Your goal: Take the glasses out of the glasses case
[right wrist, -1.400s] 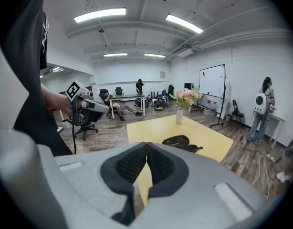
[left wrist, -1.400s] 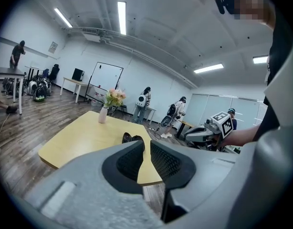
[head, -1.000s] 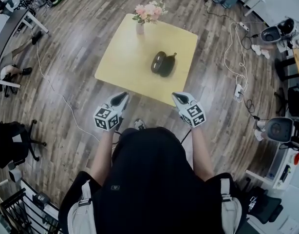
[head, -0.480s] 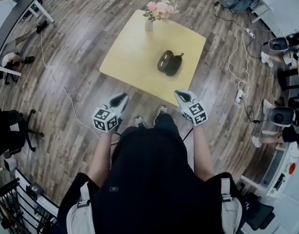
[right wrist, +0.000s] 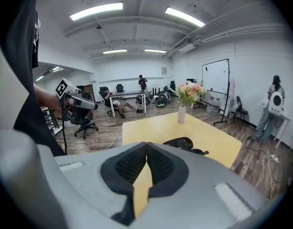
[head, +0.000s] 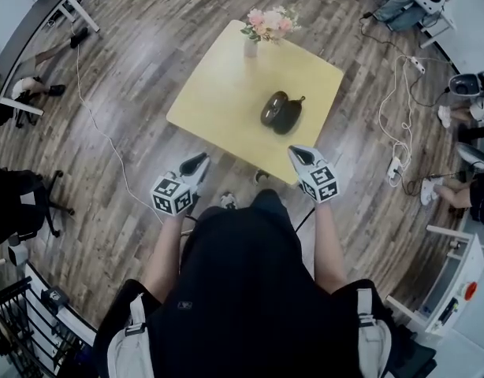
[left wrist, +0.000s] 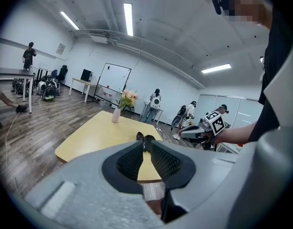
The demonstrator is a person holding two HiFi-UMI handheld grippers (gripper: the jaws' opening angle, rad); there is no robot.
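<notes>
The worktop (head: 218,93) had drawn slightly nearer; left claw (head: 198,161) and right claw (head: 299,156), both closed and empty, sat well short of the case (head: 281,113), task unstarted.

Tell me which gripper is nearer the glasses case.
Right. The right gripper hovers at the table's near corner, just short of the glasses case; the left gripper is off its near edge, farther away.

A square yellow worktop (head: 218,93) is standing on a grey-brown plank floor (head: 132,69), and a black office chair (head: 13,207) is sitting off to one side. Long strip lights (right wrist: 96,11) are glowing on the white ceiling, and a whiteboard (left wrist: 113,82) is standing by the far wall.
</notes>
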